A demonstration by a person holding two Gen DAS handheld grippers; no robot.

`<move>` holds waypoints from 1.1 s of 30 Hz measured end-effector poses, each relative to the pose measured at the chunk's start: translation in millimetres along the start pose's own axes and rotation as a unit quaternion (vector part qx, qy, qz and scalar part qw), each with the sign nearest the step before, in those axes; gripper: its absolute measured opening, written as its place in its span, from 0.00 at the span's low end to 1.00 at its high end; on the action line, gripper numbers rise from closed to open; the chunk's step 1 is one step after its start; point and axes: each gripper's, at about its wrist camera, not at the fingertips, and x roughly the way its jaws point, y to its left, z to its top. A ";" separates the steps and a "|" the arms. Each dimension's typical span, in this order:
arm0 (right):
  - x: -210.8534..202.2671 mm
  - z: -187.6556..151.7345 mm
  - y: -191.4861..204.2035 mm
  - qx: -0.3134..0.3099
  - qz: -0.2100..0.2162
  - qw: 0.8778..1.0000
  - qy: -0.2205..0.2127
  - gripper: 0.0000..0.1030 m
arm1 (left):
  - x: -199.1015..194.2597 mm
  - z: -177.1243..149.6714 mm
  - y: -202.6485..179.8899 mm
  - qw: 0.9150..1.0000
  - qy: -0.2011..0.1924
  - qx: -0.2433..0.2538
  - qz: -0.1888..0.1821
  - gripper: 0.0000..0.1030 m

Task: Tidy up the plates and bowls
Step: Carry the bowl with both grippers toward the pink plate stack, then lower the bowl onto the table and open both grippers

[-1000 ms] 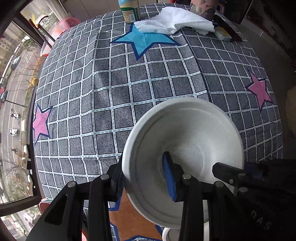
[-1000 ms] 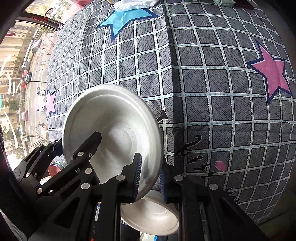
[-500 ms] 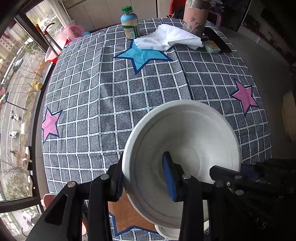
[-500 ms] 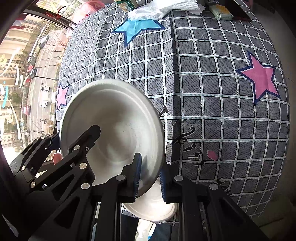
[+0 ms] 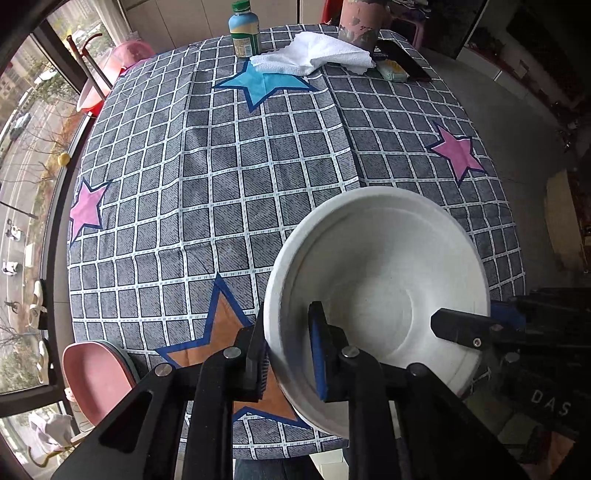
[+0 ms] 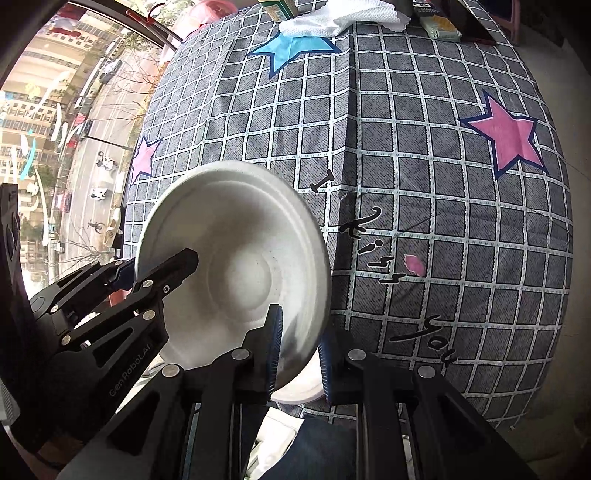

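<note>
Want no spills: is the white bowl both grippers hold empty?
Empty: the white bowl shows only a bare white inside in both views, rim pinched by left gripper and right gripper.

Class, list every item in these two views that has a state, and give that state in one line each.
Left tongs: shut on white bowl's rim.
Right tongs: shut on the same bowl's opposite rim.
White bowl: held tilted above the table edge.
Pink plate: lying at the table's near-left edge.
Bottle: upright, capped.
White towel: crumpled.
</note>
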 end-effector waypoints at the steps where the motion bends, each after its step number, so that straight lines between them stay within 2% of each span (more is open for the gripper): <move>1: 0.2 -4.2 -2.1 -0.001 0.002 1.000 -0.001 0.21 | 1.9 -5.4 -0.9 1.000 0.004 0.000 -0.005 0.20; 8: 0.3 -32.8 -10.6 -0.012 -0.006 1.000 0.009 0.21 | 7.3 -31.9 -7.3 1.000 0.016 0.013 -0.014 0.20; 18: 13.7 -55.9 -2.1 -0.038 -0.020 0.999 0.032 0.21 | 15.6 -38.6 -4.3 1.000 0.025 0.009 -0.006 0.21; 33: 33.9 -63.5 -1.2 -0.048 -0.043 0.996 0.060 0.21 | 34.9 -42.8 -3.2 0.999 0.044 0.000 0.001 0.21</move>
